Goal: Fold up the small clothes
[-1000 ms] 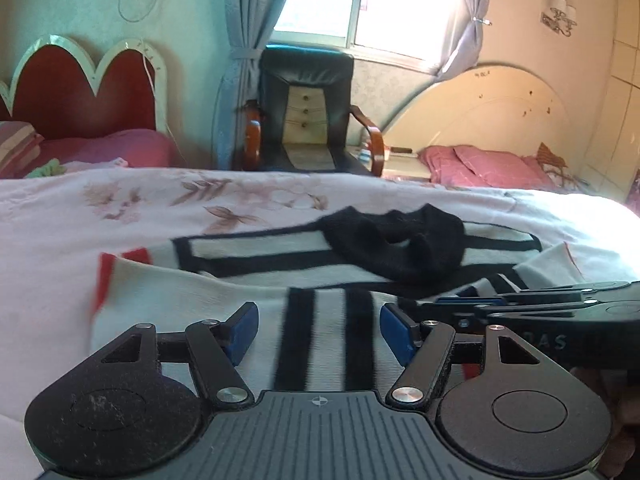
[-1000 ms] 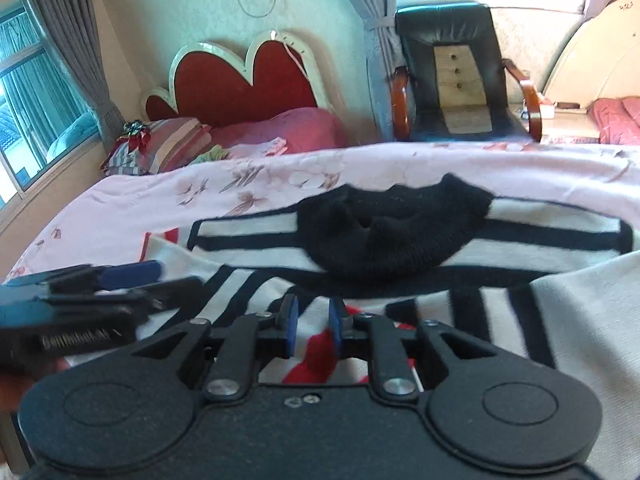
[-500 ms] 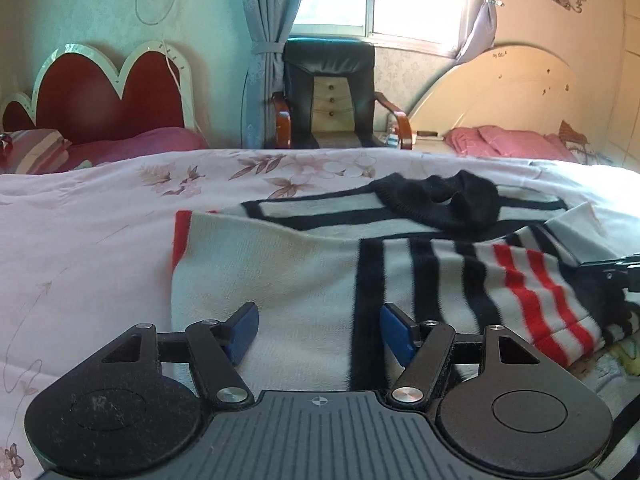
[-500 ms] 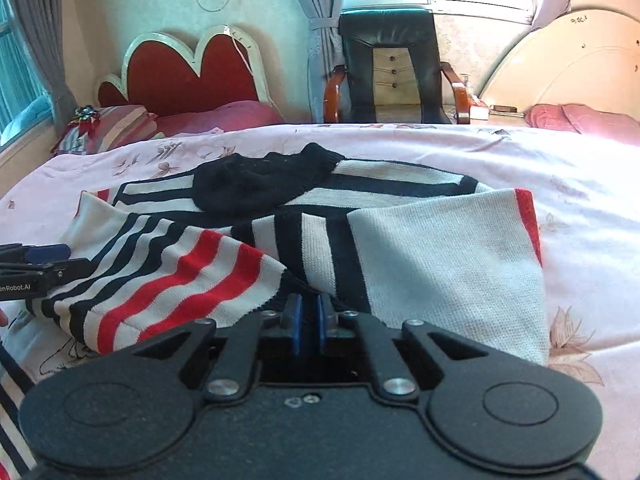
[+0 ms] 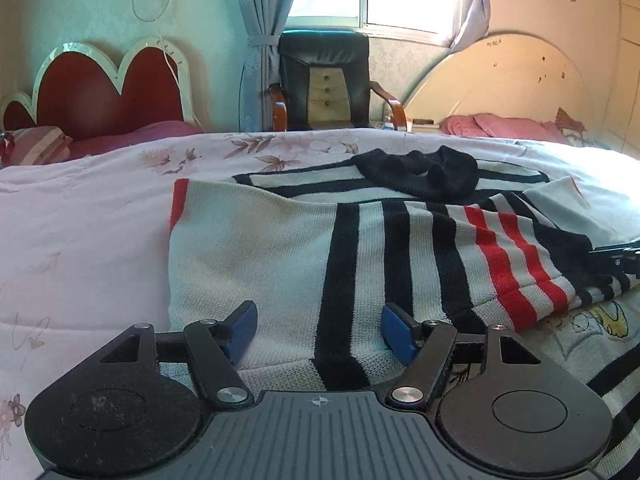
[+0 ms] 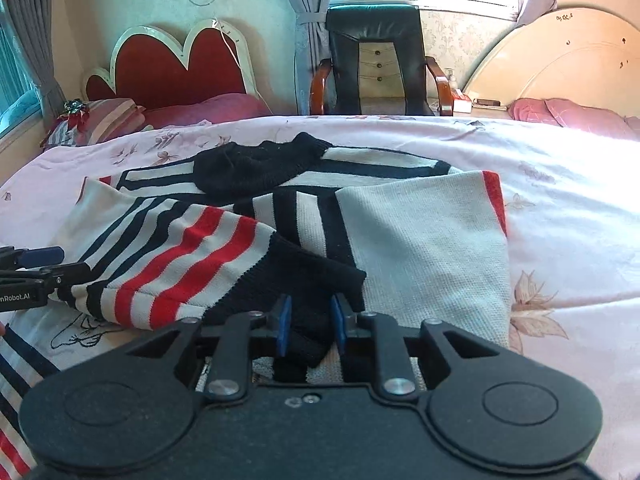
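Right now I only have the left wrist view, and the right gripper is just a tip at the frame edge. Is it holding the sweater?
Observer: The sleeve's black cuff lies between the right gripper jaws, which are opening.
Operator: Is that cuff lifted off the bed?
Observer: No, it rests on the sweater's white panel.
Operator: What's to the right of that panel?
Observer: Floral bedsheet, out to the frame edge.

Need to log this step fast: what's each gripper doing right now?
Left gripper: jaws open, holding nothing, over the striped sweater.
Right gripper: jaws opening, sweater's black cuff between them.
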A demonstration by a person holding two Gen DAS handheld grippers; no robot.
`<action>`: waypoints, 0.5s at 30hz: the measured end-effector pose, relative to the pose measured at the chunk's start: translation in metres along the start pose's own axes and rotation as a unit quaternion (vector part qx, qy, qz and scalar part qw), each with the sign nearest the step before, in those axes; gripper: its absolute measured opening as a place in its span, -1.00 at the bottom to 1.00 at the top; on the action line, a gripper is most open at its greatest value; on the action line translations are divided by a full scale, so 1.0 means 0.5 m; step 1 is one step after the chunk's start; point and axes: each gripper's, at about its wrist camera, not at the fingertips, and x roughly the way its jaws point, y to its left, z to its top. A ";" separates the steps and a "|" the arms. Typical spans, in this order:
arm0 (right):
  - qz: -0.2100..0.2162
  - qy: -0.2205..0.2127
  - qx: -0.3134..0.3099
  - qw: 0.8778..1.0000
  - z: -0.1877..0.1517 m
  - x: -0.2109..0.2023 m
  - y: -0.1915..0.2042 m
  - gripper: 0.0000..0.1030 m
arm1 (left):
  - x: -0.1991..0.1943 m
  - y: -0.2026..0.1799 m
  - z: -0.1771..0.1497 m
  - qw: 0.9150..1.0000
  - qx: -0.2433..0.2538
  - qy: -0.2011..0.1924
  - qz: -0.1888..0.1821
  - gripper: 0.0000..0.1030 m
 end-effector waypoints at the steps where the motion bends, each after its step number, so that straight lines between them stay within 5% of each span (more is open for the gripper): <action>1: -0.003 0.006 -0.002 1.000 -0.004 0.000 -0.001 -0.53 | -0.002 0.006 -0.002 1.000 -0.004 -0.002 -0.003 0.33; 7: -0.003 -0.037 0.043 0.998 -0.030 -0.047 -0.035 -0.60 | -0.031 0.027 -0.007 0.999 -0.014 -0.038 -0.001 0.33; 15: -0.055 -0.079 0.063 0.993 0.042 -0.017 -0.132 -0.68 | 0.083 0.117 0.130 0.999 -0.024 -0.043 0.010 0.33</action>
